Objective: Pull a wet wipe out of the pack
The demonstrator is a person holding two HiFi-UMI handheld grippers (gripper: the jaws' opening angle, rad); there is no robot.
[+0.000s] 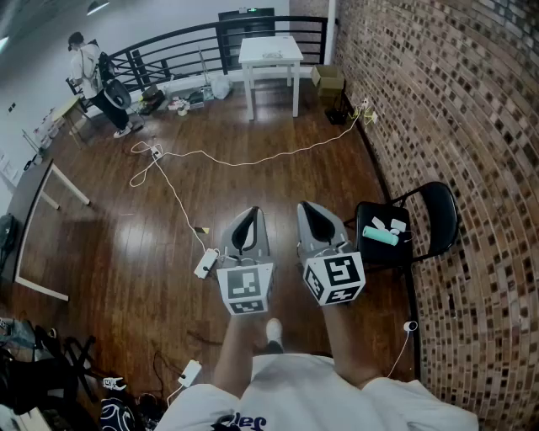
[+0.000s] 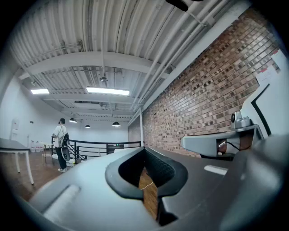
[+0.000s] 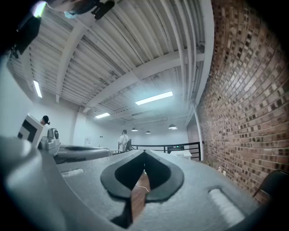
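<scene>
No text can be read.
Dark lettering on the person's white shirt [image 1: 295, 394] is cut off by the frame edge; a green-lit sign [image 1: 253, 10] above the far doorway is too small.

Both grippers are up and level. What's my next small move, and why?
Probably swing the right gripper toward the black chair and tip it down. Both it and the left gripper are shut, empty and aimed across the room, while the small items lie on that seat, too small to identify from here.
</scene>
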